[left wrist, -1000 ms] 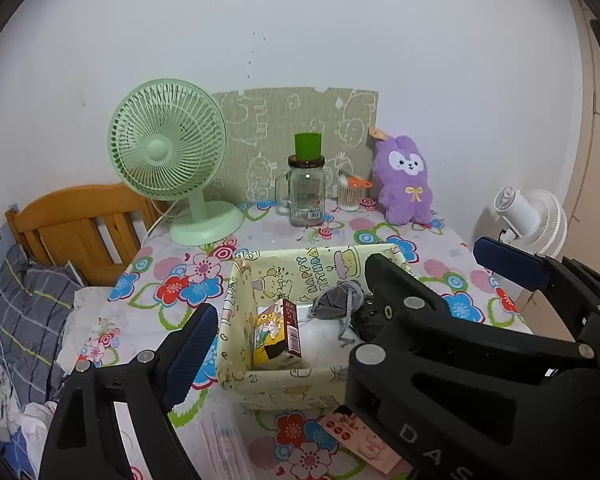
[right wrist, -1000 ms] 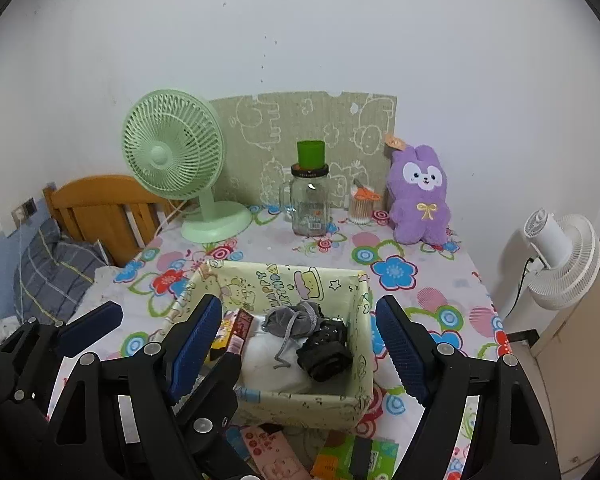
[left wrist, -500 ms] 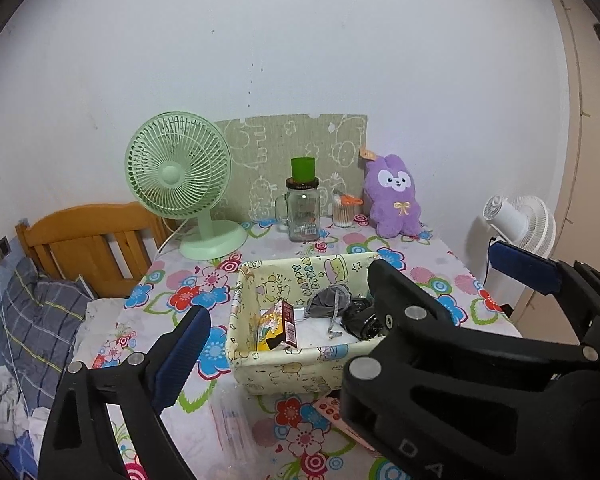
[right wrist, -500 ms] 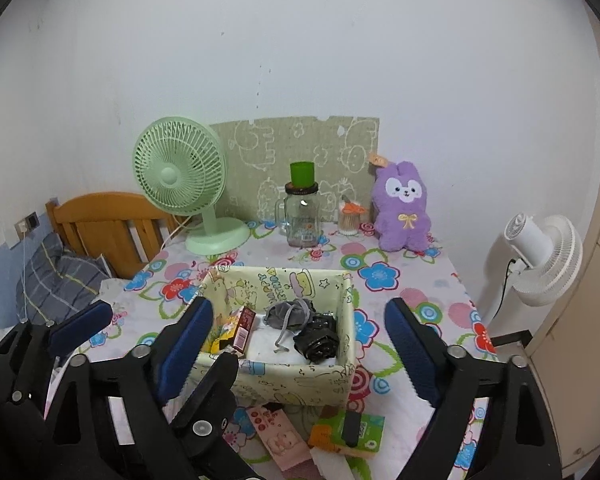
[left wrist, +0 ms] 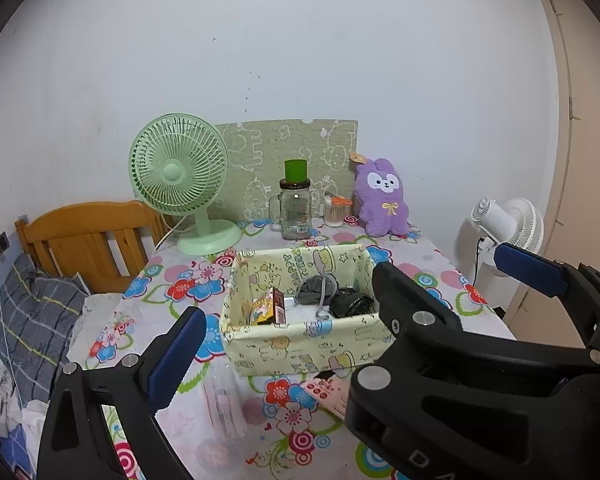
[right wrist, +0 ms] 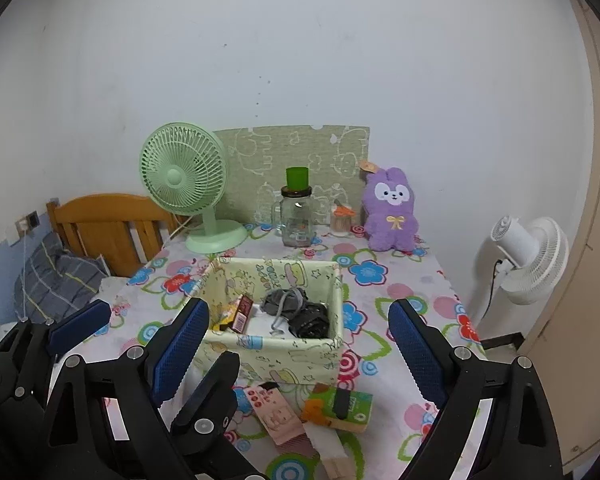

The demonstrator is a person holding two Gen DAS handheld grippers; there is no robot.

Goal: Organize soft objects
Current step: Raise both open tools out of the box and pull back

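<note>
1. Both pulling back now: left gripper (left wrist: 288, 320) opening wide, nothing between its jaws; right gripper (right wrist: 300, 344) spread and empty too
2. Fabric box (right wrist: 276, 346) sits further off on the desk (right wrist: 400, 292) than a second ago; grey sock (right wrist: 282, 300) and black bundle (right wrist: 310, 320) rest inside, looks like a drop-off done
3. Purple plush (right wrist: 390, 210) waits at the far wall, likely next

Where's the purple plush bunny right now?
In both wrist views the purple plush bunny stands upright at the table's far right corner against the wall, just right of the small orange-lidded jar, beyond the yellow fabric box.
</note>
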